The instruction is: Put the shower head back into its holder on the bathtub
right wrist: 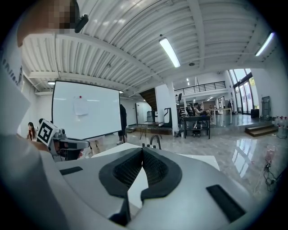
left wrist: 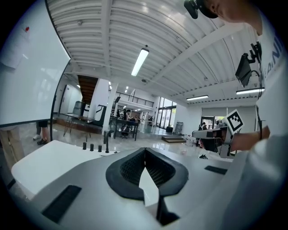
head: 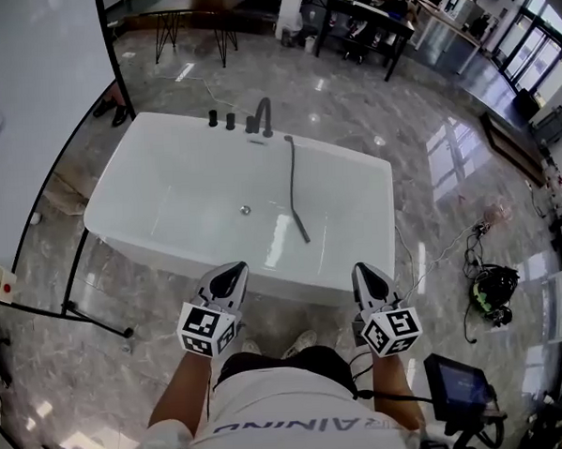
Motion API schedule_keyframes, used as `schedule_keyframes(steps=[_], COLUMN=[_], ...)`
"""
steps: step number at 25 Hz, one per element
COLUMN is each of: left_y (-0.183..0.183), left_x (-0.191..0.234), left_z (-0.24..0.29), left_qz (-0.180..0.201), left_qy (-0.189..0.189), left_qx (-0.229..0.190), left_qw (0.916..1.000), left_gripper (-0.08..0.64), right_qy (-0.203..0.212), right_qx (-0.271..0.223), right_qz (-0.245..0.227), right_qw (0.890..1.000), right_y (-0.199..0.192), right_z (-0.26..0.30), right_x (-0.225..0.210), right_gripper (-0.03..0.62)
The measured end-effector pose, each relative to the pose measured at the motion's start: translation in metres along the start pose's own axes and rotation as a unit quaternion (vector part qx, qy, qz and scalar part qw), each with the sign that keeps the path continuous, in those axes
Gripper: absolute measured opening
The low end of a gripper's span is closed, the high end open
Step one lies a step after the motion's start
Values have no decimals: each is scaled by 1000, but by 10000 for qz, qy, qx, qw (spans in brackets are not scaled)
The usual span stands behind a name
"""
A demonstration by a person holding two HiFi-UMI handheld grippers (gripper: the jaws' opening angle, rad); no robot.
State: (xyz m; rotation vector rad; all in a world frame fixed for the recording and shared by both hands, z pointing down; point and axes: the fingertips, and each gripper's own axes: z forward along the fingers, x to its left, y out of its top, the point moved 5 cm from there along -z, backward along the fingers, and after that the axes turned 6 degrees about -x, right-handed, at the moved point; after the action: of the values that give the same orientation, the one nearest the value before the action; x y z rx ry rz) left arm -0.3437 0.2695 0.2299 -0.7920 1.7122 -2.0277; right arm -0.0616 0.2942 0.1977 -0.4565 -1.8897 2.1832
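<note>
room: You're in a big open hall. There's a white whiteboard on a black frame (head: 31, 119) on your left, black desks (head: 364, 22) at the far end, and a tangle of black cables (head: 491, 288) on the floor to your right, well apart from the tub.
floor: It's a glossy grey marble floor (head: 427, 145) with lots of reflections. It looks slick to me, so plant your feet before you lean in.
tub: The white rectangular freestanding bathtub (head: 165, 169) is right in front of you, with its near rim just beyond both claws. The walls are smooth, so I'd guess anything you drop slides to the bottom.
shower head: The slim dark grey shower head on its hose (head: 296, 190) lies inside the tub, right of the middle. It runs from the far rim down to the tub floor, right of the small round metal drain (head: 245, 209). I can't tell where the hose ends and the head begins.
left claw: The left gripper (head: 233, 271) has its black ribbed pads pressed together with nothing between them. It hangs over the near rim.
right claw: The right gripper (head: 360, 271) is the same, closed up and empty. It's the one nearer the shower head.
fittings: The dark curved tap (head: 261, 117) and two stubby dark knobs (head: 221, 119) sit on the far rim. The holder is probably among them, but it's too small to pick out.
step: You're on the approach and nothing is grabbed yet.
how to: Spread the right jaws before you dip in. Take the shower head across its thin body rather than along it, and lift before you swing so the hose doesn't drag. Keep the left gripper free for steadying.
</note>
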Motion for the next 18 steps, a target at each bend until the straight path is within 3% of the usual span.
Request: schedule_keyframes(steps=[11, 18], left_y=[4, 13], left_x=[-19, -48], left_z=[114, 230], left_qz=[241, 330], left_qy=[-396, -337], left_qx=[190, 354], left_qw=[9987, 9983], left_gripper=[18, 18], right_qy=[-208, -290], right_qx=[-122, -170], right_qz=[369, 637], right_qw=[9990, 9974], right_y=[-17, -18], right_z=[35, 63], right_x=[-94, -214], right_gripper=[12, 12])
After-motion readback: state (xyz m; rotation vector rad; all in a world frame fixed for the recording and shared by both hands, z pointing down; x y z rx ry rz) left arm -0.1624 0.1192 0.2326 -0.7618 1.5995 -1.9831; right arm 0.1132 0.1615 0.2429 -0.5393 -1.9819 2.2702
